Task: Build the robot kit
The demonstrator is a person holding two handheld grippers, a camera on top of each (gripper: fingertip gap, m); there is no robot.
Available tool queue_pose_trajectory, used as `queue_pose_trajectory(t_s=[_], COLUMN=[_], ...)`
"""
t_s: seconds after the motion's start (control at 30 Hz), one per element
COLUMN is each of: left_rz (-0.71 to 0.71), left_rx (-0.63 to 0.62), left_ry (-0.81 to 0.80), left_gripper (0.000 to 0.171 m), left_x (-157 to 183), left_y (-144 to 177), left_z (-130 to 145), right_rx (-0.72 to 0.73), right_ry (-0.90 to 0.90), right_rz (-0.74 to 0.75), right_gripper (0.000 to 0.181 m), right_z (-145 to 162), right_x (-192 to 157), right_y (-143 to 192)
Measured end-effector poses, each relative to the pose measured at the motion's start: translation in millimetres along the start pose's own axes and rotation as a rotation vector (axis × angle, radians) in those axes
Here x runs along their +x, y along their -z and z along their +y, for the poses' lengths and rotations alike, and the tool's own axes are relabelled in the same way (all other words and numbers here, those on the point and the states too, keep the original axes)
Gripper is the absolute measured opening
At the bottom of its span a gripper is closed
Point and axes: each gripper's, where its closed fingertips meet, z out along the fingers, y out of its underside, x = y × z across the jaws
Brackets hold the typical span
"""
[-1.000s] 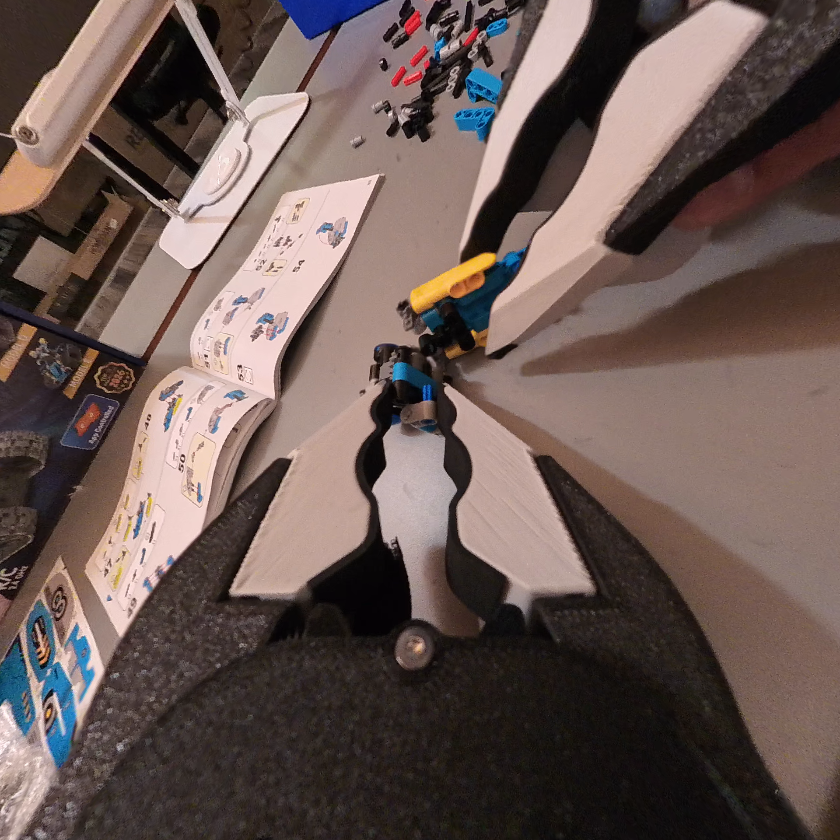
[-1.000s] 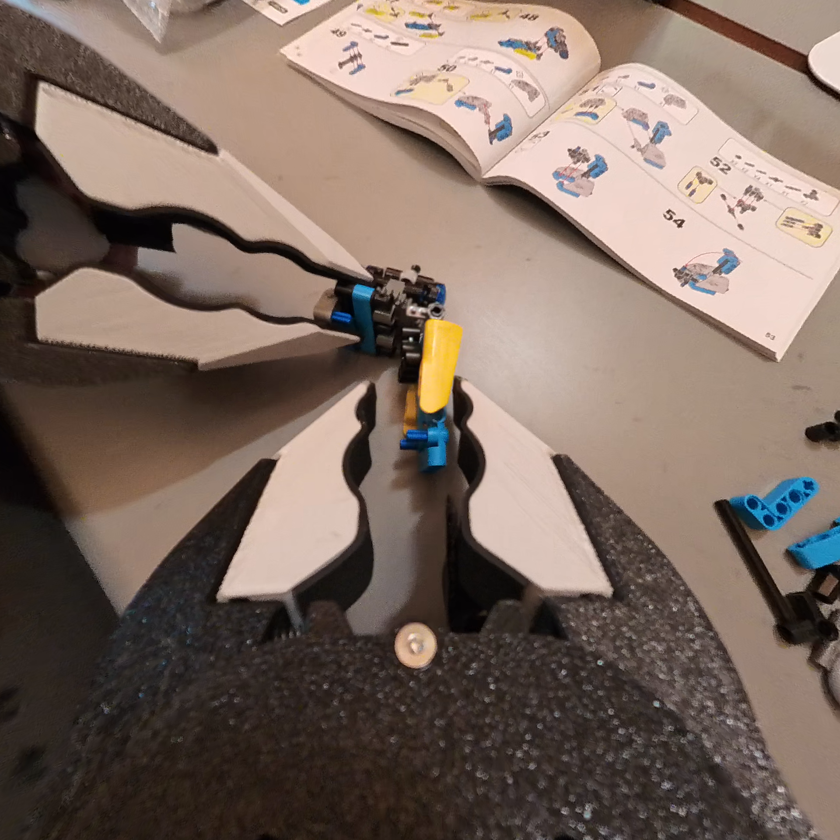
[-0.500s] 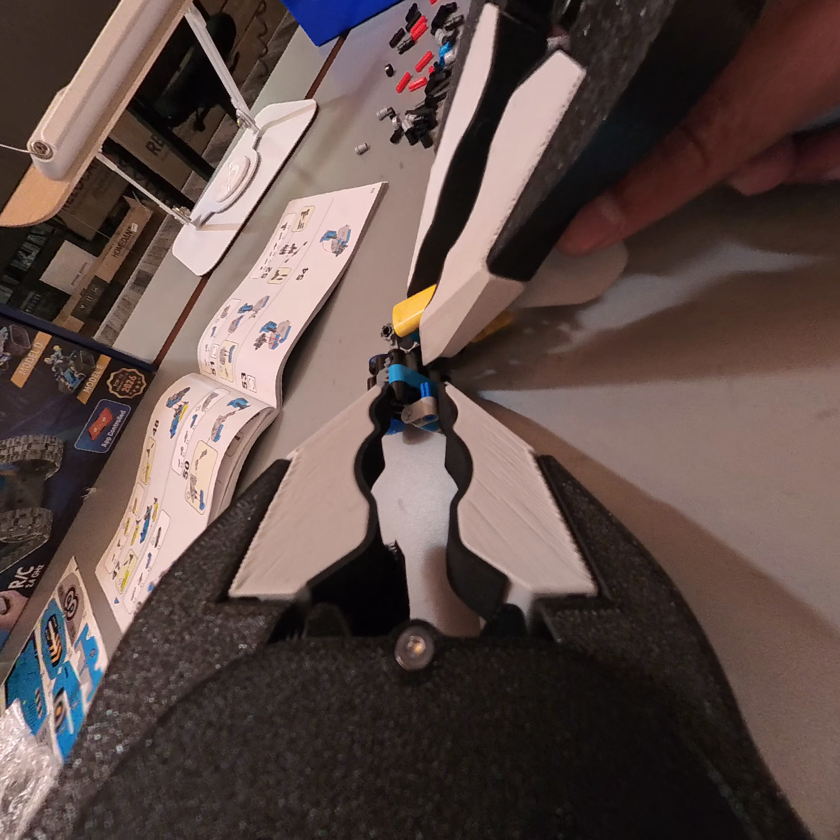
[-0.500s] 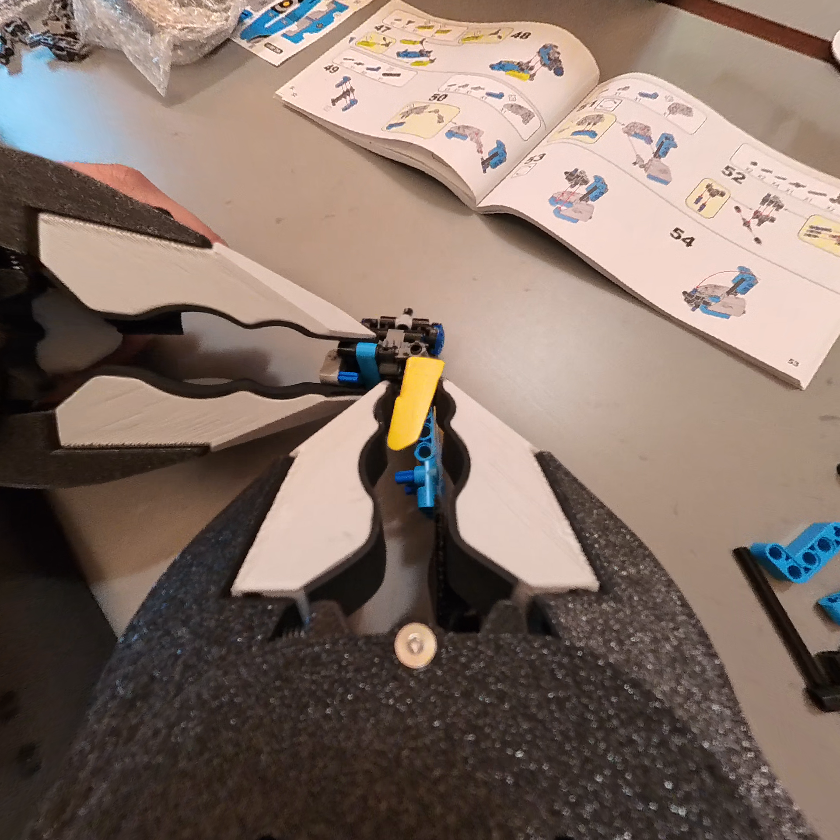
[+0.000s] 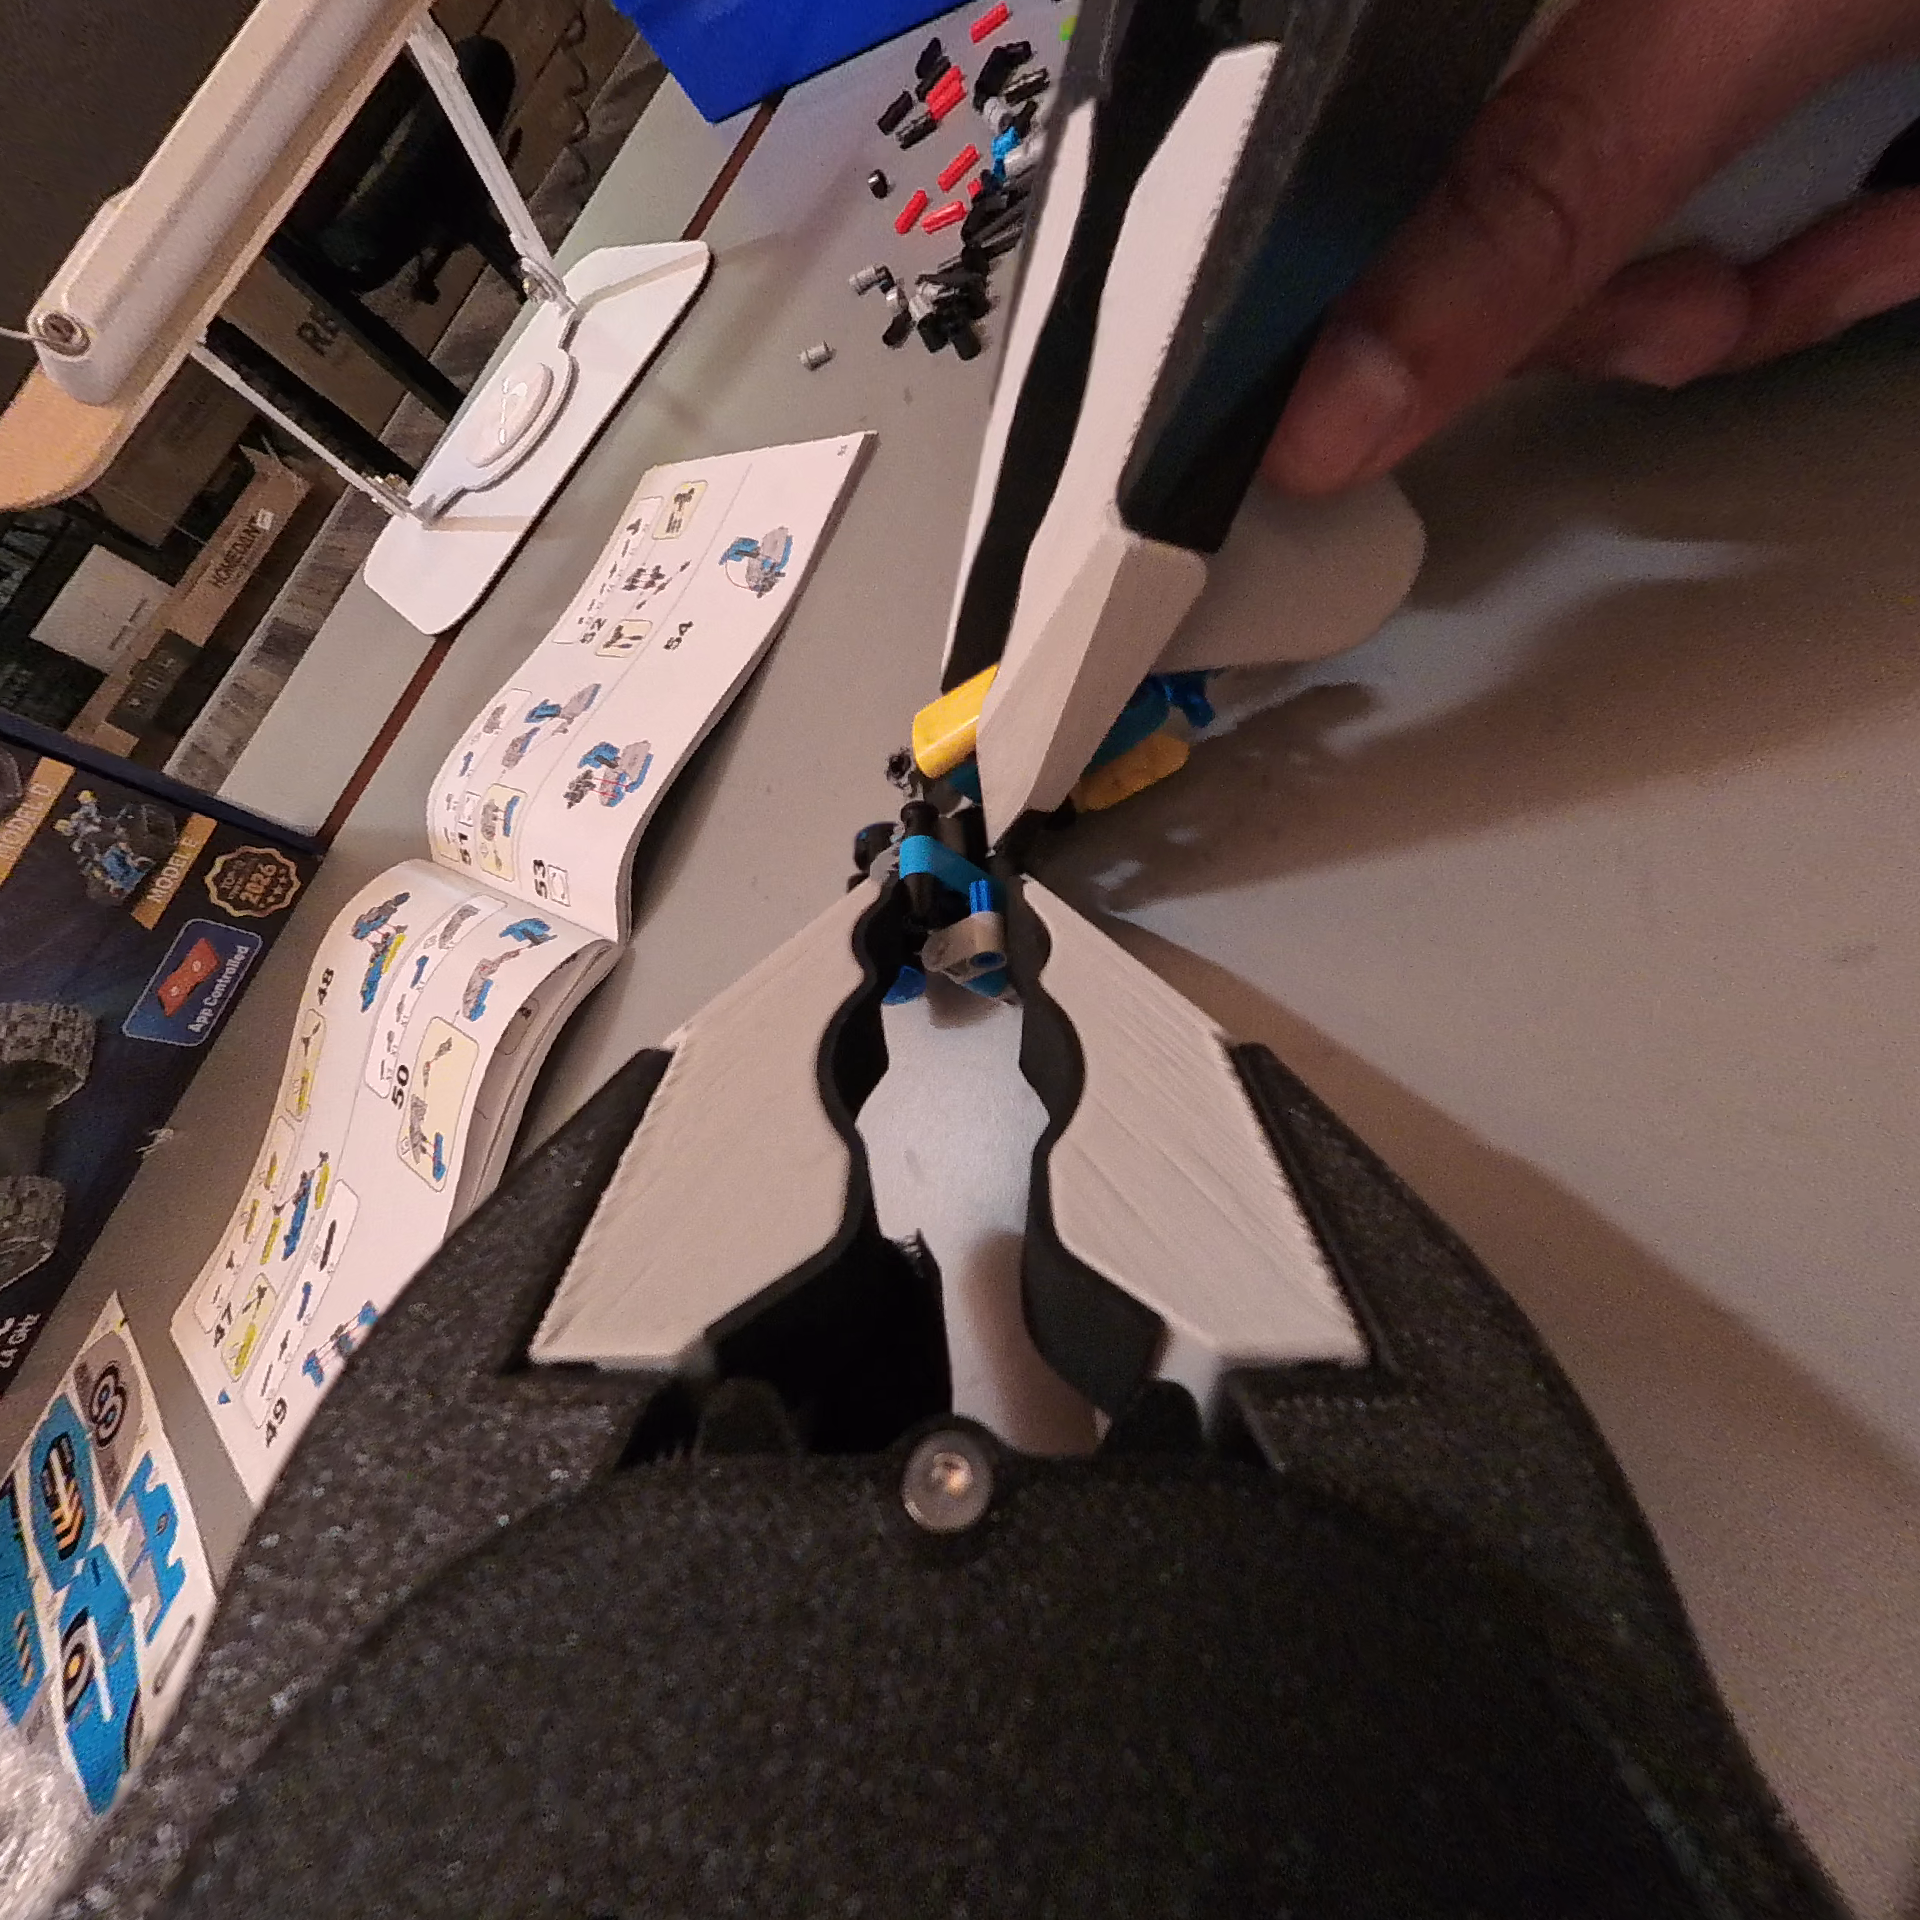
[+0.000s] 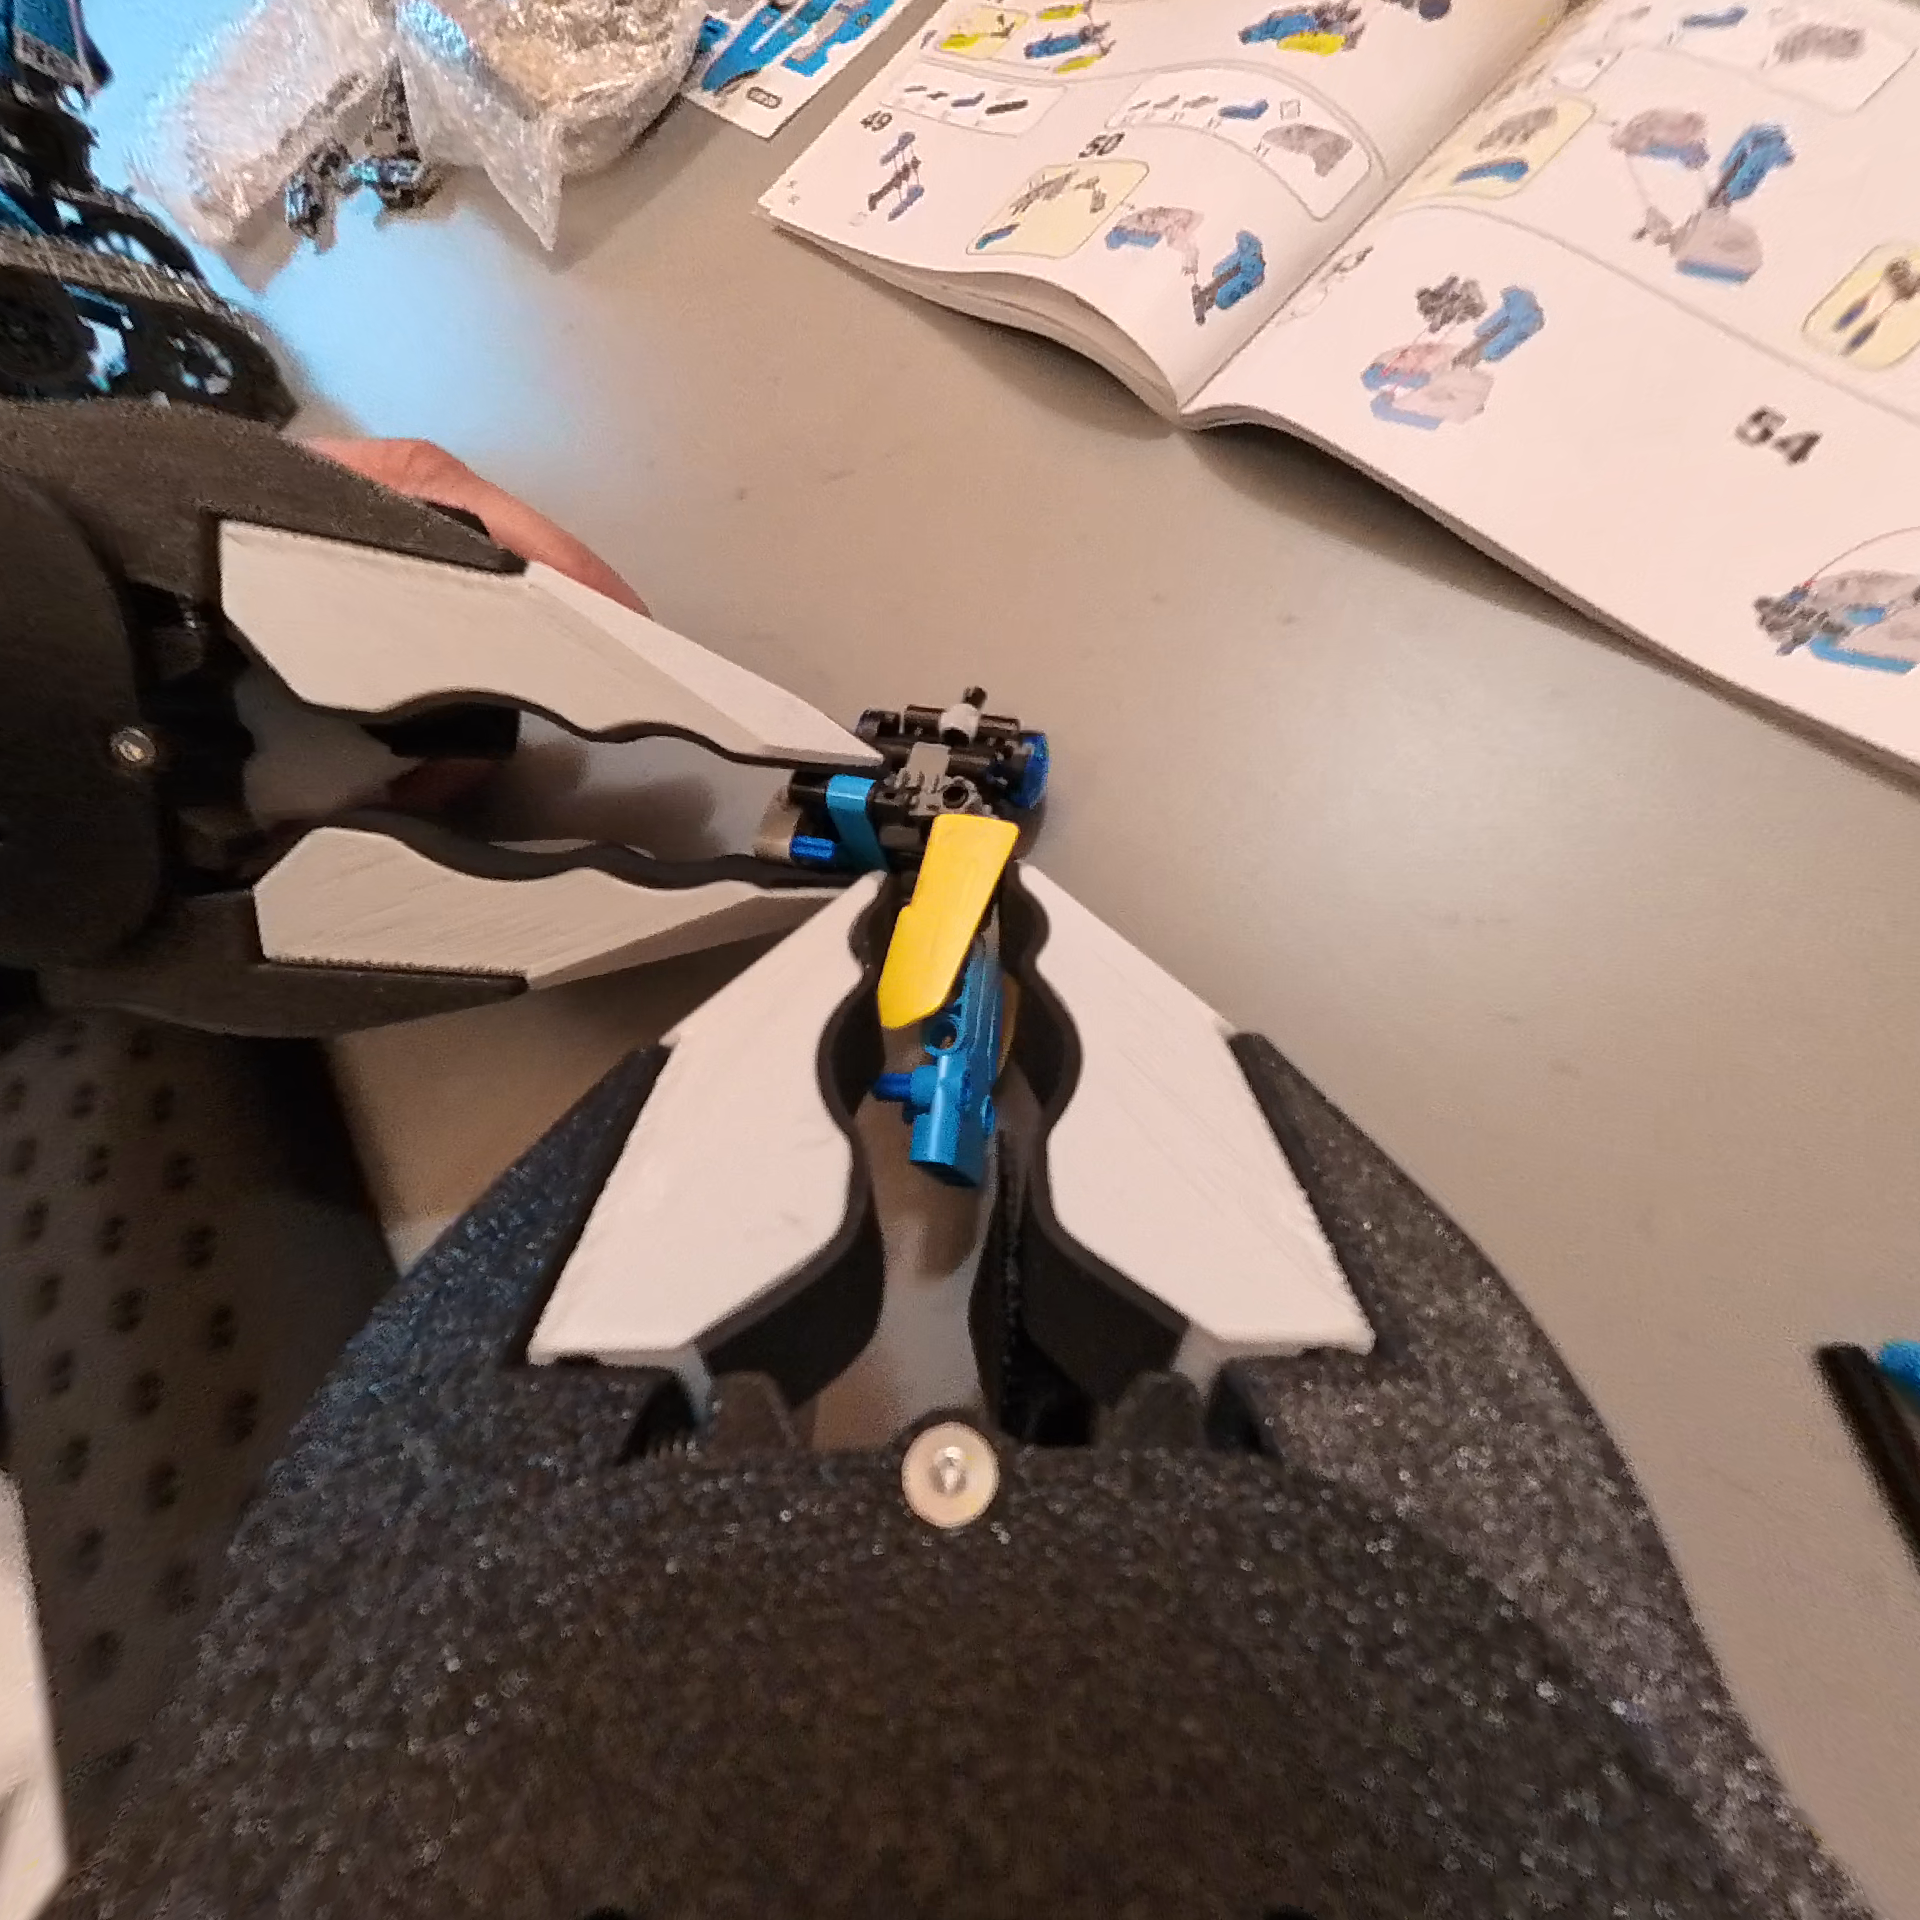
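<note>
Left tool point(image 5: 940, 914) clamps blue-black brick assembly point(image 5: 940, 894); right tool point(image 5: 1029, 727) adjacent.

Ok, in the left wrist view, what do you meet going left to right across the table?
Sticker sheet → open instruction booklet → blue-and-black brick assembly gripped by the left gripper → a person's hand on the right gripper.
</note>
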Motion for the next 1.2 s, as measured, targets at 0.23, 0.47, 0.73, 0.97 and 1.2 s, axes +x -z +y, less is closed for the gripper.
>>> queue_pose_trajectory(t_s=[0.23, 0.47, 0.73, 0.97, 1.2], left_rz=[-0.028, -0.031, -0.036, -0.006, -0.012], left_rx=[-0.015, -0.028, -0.031, -0.035, -0.029], left_ry=[0.005, 0.023, 0.027, 0.091, 0.081], left_gripper=[0.018, 0.018, 0.017, 0.017, 0.017], left_x=[-1.2, -1.4, -0.8, -2.1, -4.2], left_y=[-0.9, -0.4, -0.4, -1.7, -2.4], left_z=[0.7, 3.1, 2.8, 3.0, 2.9], right_rx=[-0.013, -0.008, -0.009, -0.070, -0.021], right_ry=[-0.072, -0.038, -0.031, -0.034, -0.033], right_rz=[0.051, 0.094, 0.046, 0.097, 0.069], right_gripper=[0.019, 0.022, 0.023, 0.022, 0.023], right_z=[3.2, 4.3, 6.8, 5.7, 2.9], right_x=[-2.2, -4.4, -6.8, -7.5, -5.1], right_y=[0.2, 1.0, 3.2, 0.5, -0.5])
